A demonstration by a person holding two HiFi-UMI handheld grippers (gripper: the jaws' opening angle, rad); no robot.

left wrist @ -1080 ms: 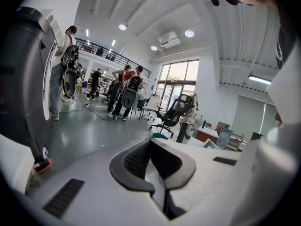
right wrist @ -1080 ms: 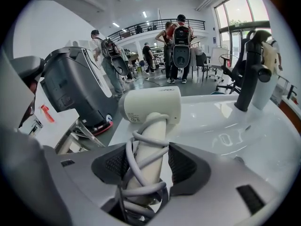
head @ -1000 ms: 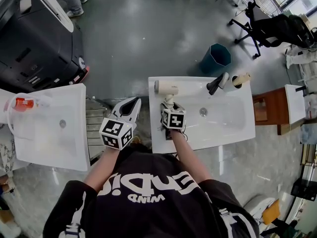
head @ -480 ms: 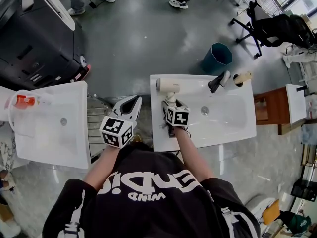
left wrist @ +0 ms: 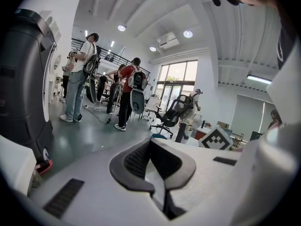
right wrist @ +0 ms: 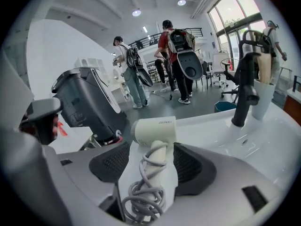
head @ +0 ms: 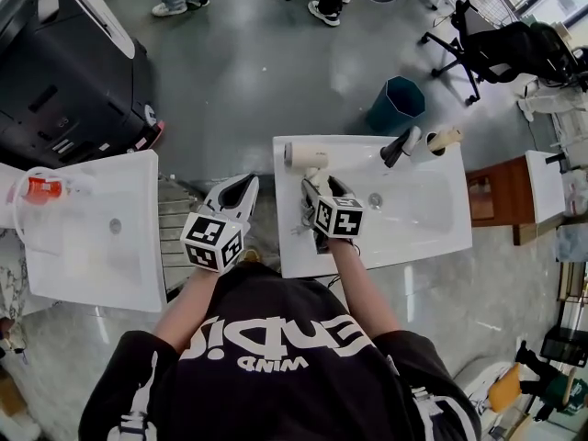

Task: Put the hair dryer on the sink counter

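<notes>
The white hair dryer (head: 306, 155) lies on the left part of the white sink counter (head: 294, 251), its nozzle pointing left. Its handle (right wrist: 155, 161), wrapped in grey cord, points back at me. My right gripper (head: 317, 191) stands open around that handle. In the right gripper view its dark pads (right wrist: 194, 166) sit to either side of the handle with a gap on each side. My left gripper (head: 241, 191) hovers off the counter's left edge over the floor. In the left gripper view its jaws (left wrist: 151, 142) meet at the tips with nothing in them.
A black faucet (head: 400, 145) and a cup with a beige item (head: 444, 140) stand at the counter's back edge, behind the basin (head: 404, 205). A second white sink (head: 92, 265) lies to the left. A teal bin (head: 397, 104), a black machine (head: 64, 72), office chairs and standing people are beyond.
My right gripper's jaws have spread off the hair dryer's handle and the gripper has drawn back a little. The hair dryer stays on the counter. The left gripper has barely moved.
</notes>
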